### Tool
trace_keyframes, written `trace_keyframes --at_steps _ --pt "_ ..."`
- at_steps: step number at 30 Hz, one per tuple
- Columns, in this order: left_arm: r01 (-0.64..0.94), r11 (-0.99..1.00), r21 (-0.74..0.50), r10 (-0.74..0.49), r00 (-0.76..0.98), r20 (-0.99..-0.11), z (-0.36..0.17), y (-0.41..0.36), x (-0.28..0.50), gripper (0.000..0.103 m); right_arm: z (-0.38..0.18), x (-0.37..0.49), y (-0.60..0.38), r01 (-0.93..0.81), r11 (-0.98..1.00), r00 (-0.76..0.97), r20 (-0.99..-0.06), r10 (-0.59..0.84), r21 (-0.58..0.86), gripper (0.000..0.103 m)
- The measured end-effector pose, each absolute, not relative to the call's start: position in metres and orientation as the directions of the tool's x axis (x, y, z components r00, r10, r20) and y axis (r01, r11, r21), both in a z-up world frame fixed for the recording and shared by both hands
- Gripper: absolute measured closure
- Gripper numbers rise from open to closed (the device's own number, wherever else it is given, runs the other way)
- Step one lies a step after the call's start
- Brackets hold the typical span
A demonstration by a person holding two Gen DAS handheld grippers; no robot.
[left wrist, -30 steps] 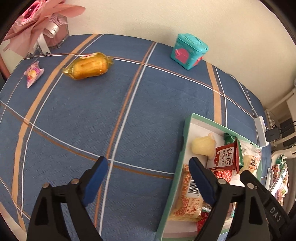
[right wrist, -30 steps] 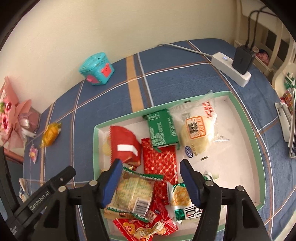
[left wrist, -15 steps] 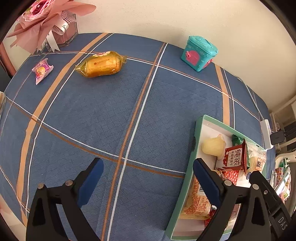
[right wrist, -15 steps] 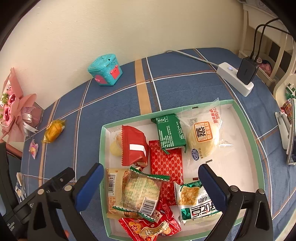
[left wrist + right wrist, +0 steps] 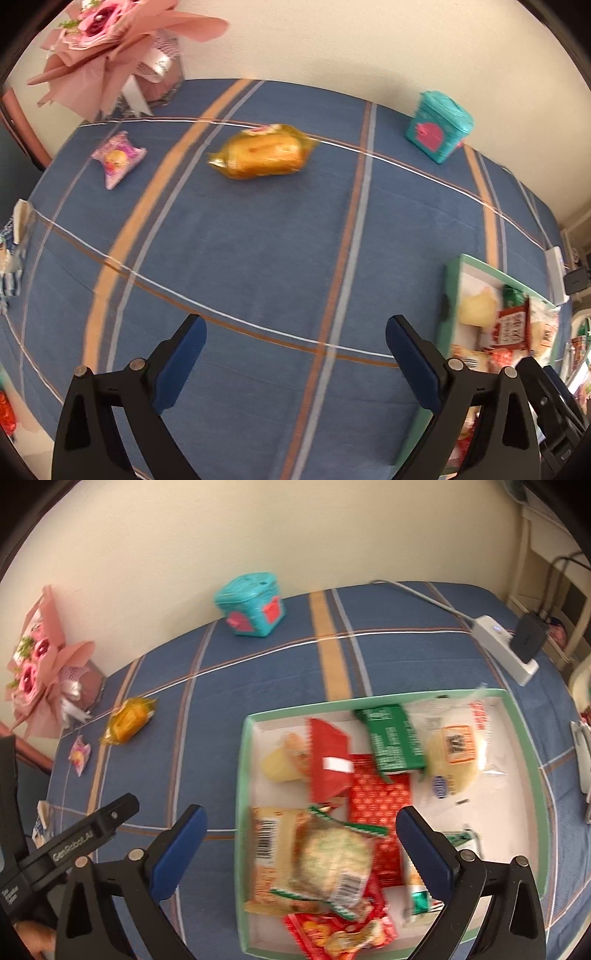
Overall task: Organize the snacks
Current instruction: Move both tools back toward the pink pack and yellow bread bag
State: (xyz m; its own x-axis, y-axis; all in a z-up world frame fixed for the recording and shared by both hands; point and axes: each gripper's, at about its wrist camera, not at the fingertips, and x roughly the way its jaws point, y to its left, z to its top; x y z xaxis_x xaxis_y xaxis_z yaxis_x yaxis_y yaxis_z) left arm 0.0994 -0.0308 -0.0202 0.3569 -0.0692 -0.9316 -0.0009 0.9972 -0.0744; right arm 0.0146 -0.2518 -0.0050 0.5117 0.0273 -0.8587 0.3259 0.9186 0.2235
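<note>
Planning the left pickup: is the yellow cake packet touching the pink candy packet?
Apart. Left wrist view shows blue cloth between the yellow cake packet and pink candy packet.

Left gripper (image 5: pixel 293 354): matte black plastic arms, silver pivot screws, navy blue finger pads (image 5: pixel 181 360). Right gripper (image 5: pixel 303 843) matches; white "GenRobot.AI" lettering marks the neighbouring black arm.
</note>
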Motion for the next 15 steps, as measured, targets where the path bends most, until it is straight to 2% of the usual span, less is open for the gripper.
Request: trace_keyframes --at_steps 11,15 --pt "-0.097 0.995 0.003 0.040 0.385 -0.922 -0.013 0.030 0.104 0.005 -0.005 0.031 -0.198 0.252 0.939 0.503 -0.861 0.078 0.232 0.000" --pt "-0.121 0.993 -0.003 0.045 0.389 -0.920 -0.012 0.046 0.104 0.005 -0.007 0.036 -0.179 0.230 0.943 0.497 -0.862 0.098 0.240 0.000"
